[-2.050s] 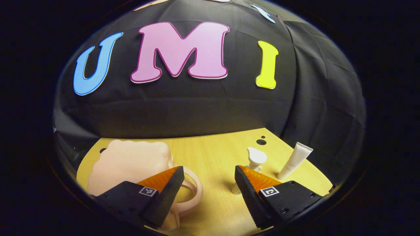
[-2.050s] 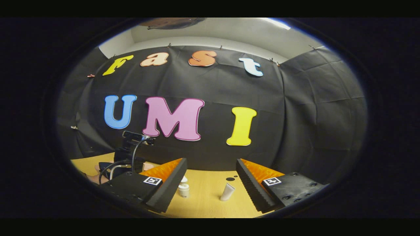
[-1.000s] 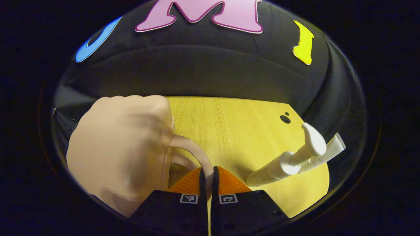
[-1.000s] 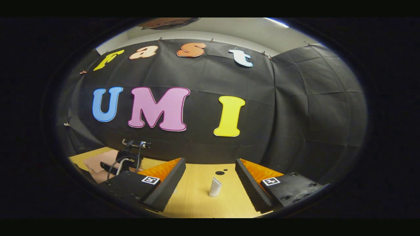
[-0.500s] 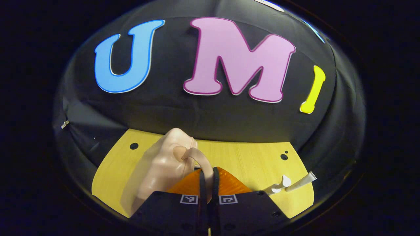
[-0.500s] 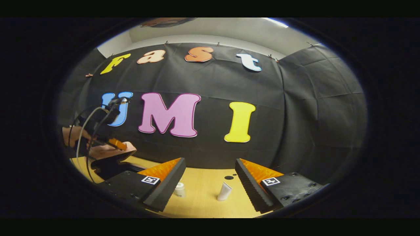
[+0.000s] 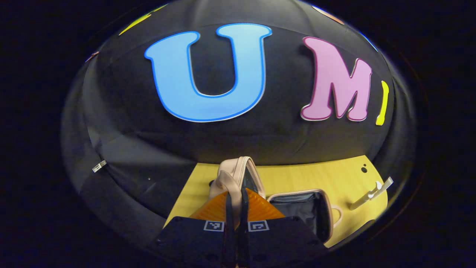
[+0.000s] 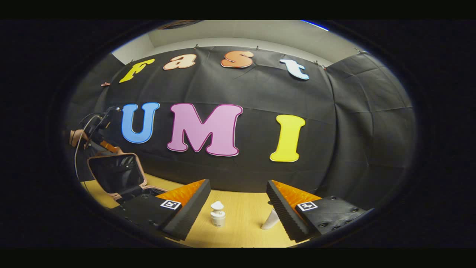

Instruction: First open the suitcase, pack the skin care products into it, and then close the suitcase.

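Left gripper (image 7: 234, 203) clamping suitcase handle (image 7: 227, 186), swinging lid (image 8: 115, 172) up; suitcase (image 7: 303, 208), shut moments ago, now gaping near tabletop's left edge. Opening nearly finished. Right gripper (image 8: 238, 201) hanging apart, empty, over pump bottle (image 8: 217, 215) and tube (image 8: 270, 221); packing coming next.

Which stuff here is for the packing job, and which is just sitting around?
For the job:
suitcase, open
its lid, up
pump bottle
tube
left tongs, holding the lid's handle
right tongs, open

Just there:
table
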`<state>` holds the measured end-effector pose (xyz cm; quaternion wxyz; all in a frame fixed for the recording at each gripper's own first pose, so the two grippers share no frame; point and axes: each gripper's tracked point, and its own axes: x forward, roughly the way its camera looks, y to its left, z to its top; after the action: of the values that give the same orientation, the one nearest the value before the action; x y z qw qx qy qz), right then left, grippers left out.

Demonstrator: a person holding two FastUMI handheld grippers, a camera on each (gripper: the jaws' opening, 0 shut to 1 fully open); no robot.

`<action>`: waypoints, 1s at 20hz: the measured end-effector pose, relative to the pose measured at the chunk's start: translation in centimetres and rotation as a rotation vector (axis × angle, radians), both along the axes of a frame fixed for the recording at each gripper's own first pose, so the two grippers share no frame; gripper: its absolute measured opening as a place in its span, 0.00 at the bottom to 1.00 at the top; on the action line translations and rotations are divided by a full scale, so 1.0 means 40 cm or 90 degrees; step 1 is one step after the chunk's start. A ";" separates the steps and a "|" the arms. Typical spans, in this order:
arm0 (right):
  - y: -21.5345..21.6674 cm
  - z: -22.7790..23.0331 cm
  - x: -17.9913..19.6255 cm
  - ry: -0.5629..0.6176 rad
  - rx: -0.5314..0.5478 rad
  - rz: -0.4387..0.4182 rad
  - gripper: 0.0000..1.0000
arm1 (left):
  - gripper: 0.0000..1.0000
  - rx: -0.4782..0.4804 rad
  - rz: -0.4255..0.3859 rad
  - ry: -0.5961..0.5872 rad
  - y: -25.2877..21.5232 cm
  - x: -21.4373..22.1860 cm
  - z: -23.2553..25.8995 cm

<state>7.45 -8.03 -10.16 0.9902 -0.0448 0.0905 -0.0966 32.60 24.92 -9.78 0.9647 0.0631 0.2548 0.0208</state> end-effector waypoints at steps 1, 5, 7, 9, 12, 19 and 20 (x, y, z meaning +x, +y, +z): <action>0.008 -0.003 0.008 -0.003 0.003 -0.010 0.97 | 0.08 0.022 0.013 -0.004 0.065 0.005 -0.034; 0.042 -0.040 0.025 0.002 -0.012 -0.045 0.97 | 0.08 0.046 0.072 0.006 0.304 0.053 -0.190; 0.072 -0.057 0.035 0.002 -0.017 -0.044 0.97 | 0.08 -0.019 0.122 0.037 0.362 0.058 -0.288; 0.096 -0.069 0.043 0.003 -0.035 -0.039 0.97 | 0.08 -0.070 0.152 0.047 0.393 0.075 -0.363; 0.110 -0.071 0.040 -0.009 -0.044 -0.043 0.97 | 0.08 -0.060 0.147 0.082 0.392 0.096 -0.449; 0.074 -0.096 -0.012 0.005 -0.052 -0.068 0.97 | 0.39 0.000 0.181 0.011 0.467 0.076 -0.343; 0.064 -0.092 -0.020 0.003 -0.053 -0.070 0.97 | 0.57 0.010 0.171 -0.009 0.468 0.063 -0.298</action>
<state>6.64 -5.46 -13.84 0.9804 -0.0813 0.0910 -0.1547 35.10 43.65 -21.69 0.9545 0.0361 0.2537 0.1524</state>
